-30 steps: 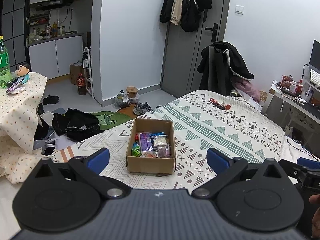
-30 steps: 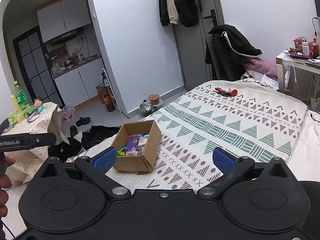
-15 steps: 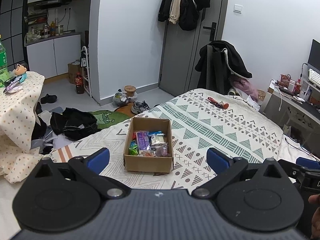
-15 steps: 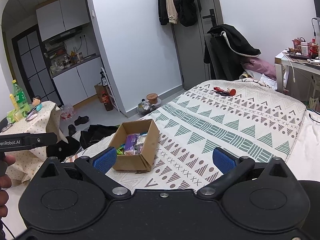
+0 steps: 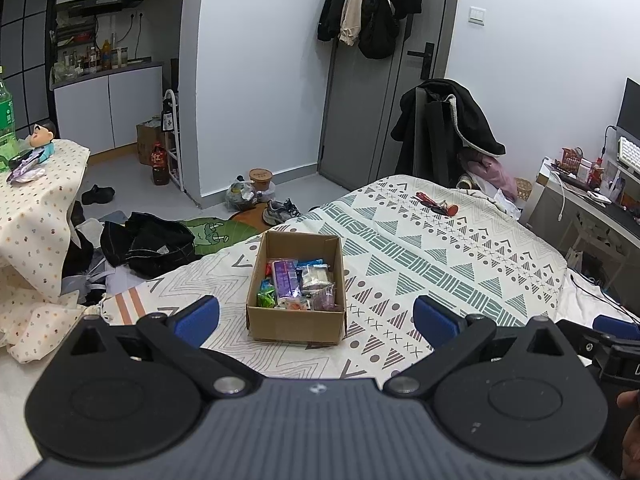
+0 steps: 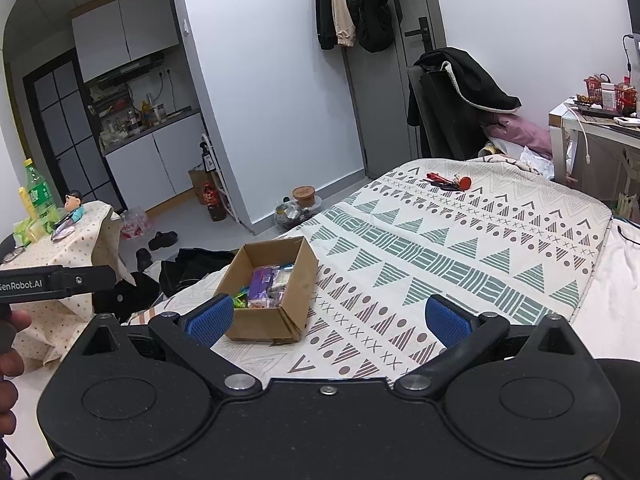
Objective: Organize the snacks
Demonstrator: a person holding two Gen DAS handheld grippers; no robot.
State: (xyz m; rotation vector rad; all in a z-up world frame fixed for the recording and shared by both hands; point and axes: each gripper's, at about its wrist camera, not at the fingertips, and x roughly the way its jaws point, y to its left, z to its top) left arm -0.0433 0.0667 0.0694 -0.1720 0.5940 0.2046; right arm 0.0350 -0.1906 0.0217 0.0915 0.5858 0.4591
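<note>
Cardboard is what the open box [image 5: 296, 320] is made of; it sits on the bed [image 5: 440, 256], near the foot end, on a cover printed with triangles and zigzags. Inside lie the snacks [image 5: 298, 284]: a purple packet [image 5: 285, 283] standing out among green, blue and clear wrappers, all packed loosely below the rim.

Both tools hang above the near edge of the bed, apart from the box and touching nothing. The left tool [image 5: 316, 314] has its blue-padded fingers [image 5: 196, 314] spread wide, with the box seen in the gap between them. The right tool [image 6: 328, 316] is likewise spread wide and holds nothing; in its view the box [image 6: 268, 324] lies just beside its left finger [image 6: 210, 318], turned corner-on. The left tool's black body shows at the left edge of the right wrist view, with part of a hand [image 6: 10, 344] beneath it.

Farther up the bed lies a small red bundle [image 5: 438, 204], well apart from the box. A dark jacket [image 5: 452, 120] is draped over a chair beyond the bed. To the left stands a table [image 5: 36, 208] under a dotted cloth, carrying a green bottle [image 6: 38, 194] and a small figurine [image 5: 42, 138]. Dark clothes [image 5: 148, 240] and shoes are scattered on the floor between the table and the bed.
</note>
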